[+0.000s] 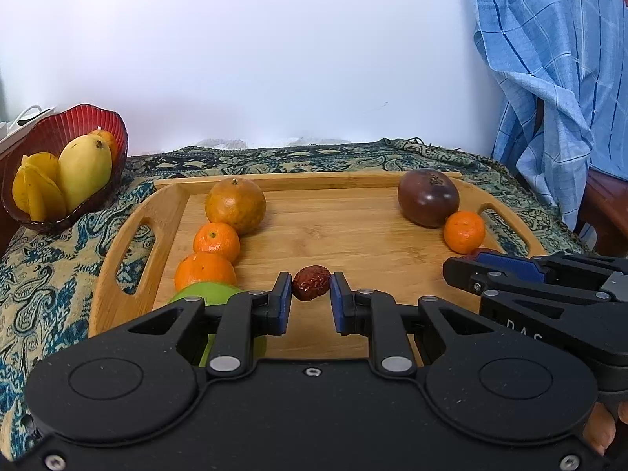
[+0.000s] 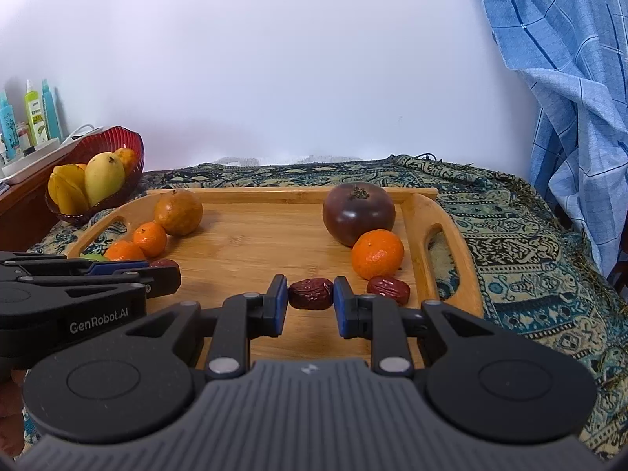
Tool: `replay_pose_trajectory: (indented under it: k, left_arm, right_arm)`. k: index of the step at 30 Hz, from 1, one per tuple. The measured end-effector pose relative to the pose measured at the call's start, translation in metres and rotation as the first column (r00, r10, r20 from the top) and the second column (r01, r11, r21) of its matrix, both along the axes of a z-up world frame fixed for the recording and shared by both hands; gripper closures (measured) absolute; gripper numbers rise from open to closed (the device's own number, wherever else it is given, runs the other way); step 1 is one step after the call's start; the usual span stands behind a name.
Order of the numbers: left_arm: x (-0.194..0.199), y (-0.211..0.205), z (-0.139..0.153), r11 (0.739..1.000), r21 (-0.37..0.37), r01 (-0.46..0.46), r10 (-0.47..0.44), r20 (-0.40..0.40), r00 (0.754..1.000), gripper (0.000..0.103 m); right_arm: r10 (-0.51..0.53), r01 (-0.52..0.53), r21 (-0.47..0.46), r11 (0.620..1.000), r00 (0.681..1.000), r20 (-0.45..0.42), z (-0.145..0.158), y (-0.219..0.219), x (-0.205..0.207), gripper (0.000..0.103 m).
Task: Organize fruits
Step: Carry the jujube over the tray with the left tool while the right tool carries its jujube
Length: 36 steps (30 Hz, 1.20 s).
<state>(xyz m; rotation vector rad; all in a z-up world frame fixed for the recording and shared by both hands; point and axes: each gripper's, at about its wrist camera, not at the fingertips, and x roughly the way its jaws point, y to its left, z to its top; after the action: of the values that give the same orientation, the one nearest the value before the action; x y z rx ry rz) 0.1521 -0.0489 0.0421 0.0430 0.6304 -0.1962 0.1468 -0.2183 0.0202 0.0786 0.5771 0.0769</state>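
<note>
While both of our grippers sit low over the wooden tray point(image 1: 129, 282), each has a red date between its fingers. Our left gripper point(image 1: 311, 298) has its pads on either side of one date point(image 1: 311, 283); we see a thin gap at each pad, so we cannot tell whether it is clamped or only bracketed. Our right gripper point(image 2: 310, 302) looks closed on a second date point(image 2: 311, 293), with both pads touching it.

What could go wrong, in our judgement: the dates are small, wrinkled and rounded, so a pinch off their middle could squirt one out sideways, and a lift of the left one before the pads bite would leave it on the tray. The right-hand date lies just beside a third date point(image 2: 388, 290), which the outer finger could nudge. On the left, the finger works close to the green fruit point(image 1: 208, 294) and could roll it.

Counting left to right: one red bowl point(image 1: 114, 125) off the tray, holding a star fruit point(image 1: 37, 188), a mango point(image 1: 84, 170) and an orange fruit behind it; on the tray one green fruit, two small oranges point(image 1: 216, 241) in the left row, one larger brownish orange point(image 1: 235, 206), three dates, one dark purple fruit point(image 2: 358, 214), and one small orange point(image 2: 377, 254) on the right.
</note>
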Motion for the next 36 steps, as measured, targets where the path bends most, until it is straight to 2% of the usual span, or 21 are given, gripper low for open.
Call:
replay_pose_trajectory:
  k: [23, 33, 36]
  left_arm:
    - [0.007, -0.008, -0.003, 1.0, 0.012, 0.002, -0.003, 0.006, 1.0, 0.083]
    - [0.01, -0.006, 0.001, 1.0, -0.017, -0.017, 0.017, -0.031, 0.999, 0.083]
    - [0.014, -0.007, 0.005, 1.0, -0.015, 0.007, -0.007, -0.033, 0.999, 0.083]
  right_arm:
    - [0.004, -0.004, -0.016, 1.0, 0.999, -0.034, -0.008, 0.002, 0.012, 0.074]
    - [0.013, -0.015, -0.033, 0.999, 0.999, -0.047, -0.01, 0.005, 0.015, 0.073]
    - [0.024, -0.026, -0.032, 0.999, 0.998, -0.057, -0.009, 0.003, 0.018, 0.073]
